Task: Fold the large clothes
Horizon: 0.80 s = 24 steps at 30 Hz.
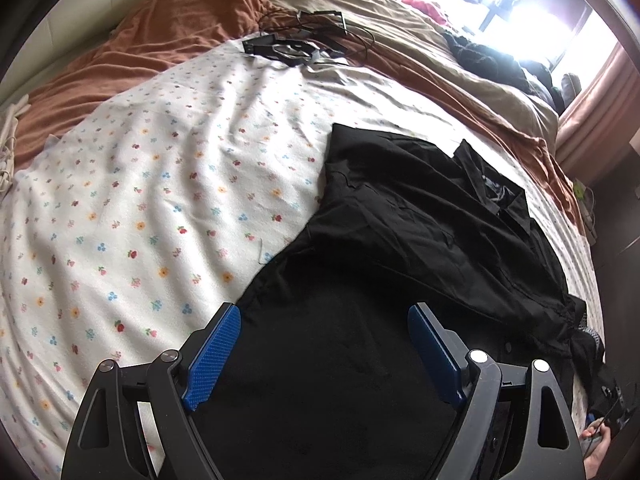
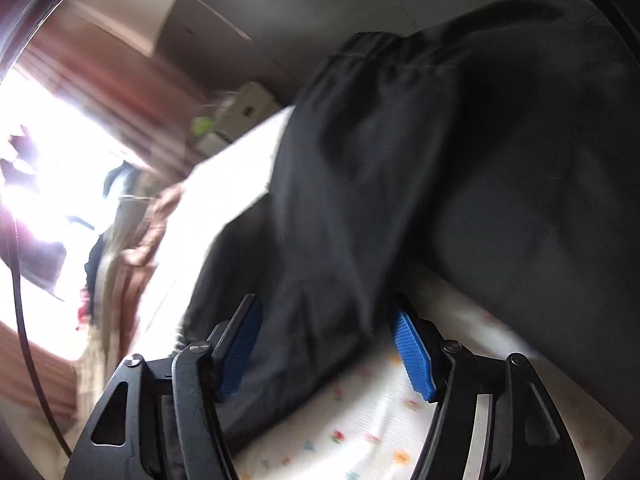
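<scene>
Black garment (image 1: 400,232) spread on flowered bedsheet (image 1: 140,200). Left gripper (image 1: 324,316) held wide above garment, nothing gripped. Right gripper (image 2: 326,320) part-open, garment fold between pads, grip not discernible through blur.

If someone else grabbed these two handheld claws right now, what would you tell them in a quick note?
Left gripper: open, nothing held, hovering over the black garment.
Right gripper: open, with a fold of the same black cloth between its blue pads but not pinched; this view is blurred.
Where things are: the garment lies rumpled on the floral sheet of the bed, partly doubled over itself, one end bunched near the bed edge.
Done: garment laid out, no neat fold visible.
Left: grip an edge with each gripper, smooth the cloth, fold it.
</scene>
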Available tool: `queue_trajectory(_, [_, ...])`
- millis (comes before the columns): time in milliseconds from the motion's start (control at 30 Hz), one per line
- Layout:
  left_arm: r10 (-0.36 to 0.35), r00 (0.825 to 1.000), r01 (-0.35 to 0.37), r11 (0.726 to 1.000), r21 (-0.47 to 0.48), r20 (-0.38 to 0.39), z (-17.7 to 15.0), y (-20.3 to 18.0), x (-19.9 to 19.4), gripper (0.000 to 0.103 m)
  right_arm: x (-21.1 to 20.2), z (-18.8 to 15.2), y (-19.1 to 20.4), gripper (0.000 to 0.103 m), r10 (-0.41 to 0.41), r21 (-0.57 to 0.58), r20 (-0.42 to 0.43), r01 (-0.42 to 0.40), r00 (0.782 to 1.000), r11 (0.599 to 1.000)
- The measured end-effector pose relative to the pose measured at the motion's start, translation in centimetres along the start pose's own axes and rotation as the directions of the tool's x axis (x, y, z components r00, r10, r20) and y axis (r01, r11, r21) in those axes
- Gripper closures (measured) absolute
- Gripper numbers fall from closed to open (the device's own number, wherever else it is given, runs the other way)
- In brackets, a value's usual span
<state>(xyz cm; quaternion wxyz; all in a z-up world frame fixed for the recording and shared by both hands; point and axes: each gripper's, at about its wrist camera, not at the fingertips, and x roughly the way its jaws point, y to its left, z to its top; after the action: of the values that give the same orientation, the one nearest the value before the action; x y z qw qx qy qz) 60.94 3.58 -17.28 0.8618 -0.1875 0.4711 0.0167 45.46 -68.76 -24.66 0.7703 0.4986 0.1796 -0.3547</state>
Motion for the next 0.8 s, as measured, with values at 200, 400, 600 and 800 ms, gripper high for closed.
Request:
queue_trajectory(200, [-0.026, 1.0, 0.027, 0.998, -0.058, 0.013, 0.4, 1.1, -1.0, 0.016, -2.0, 0.9, 2.2, 0.098, 0.196, -0.065, 0.028, -0.194, 0.98, 0.979])
queue_trajectory(400, [-0.067, 0.997, 0.07, 0.992, -0.101, 0.031, 0.6, 0.9, -2.3, 0.016, -6.7, -0.7, 9.1, 0.098, 0.375, -0.234, 0.003, -0.363, 0.927, 0.902])
queue_trajectory(600, [-0.113, 0.992, 0.118, 0.987, -0.112, 0.05, 0.4, -0.4, -3.4, 0.016, -9.9, -4.9, 15.2, 0.099, 0.492, -0.357, -0.079, -0.485, 0.867, 0.798])
queue_trajectory(800, [-0.145, 0.988, 0.149, 0.982, -0.111, 0.048, 0.0, -1.9, -3.5, 0.016, -10.7, -9.7, 19.7, 0.099, 0.532, -0.4, -0.17, -0.552, 0.829, 0.732])
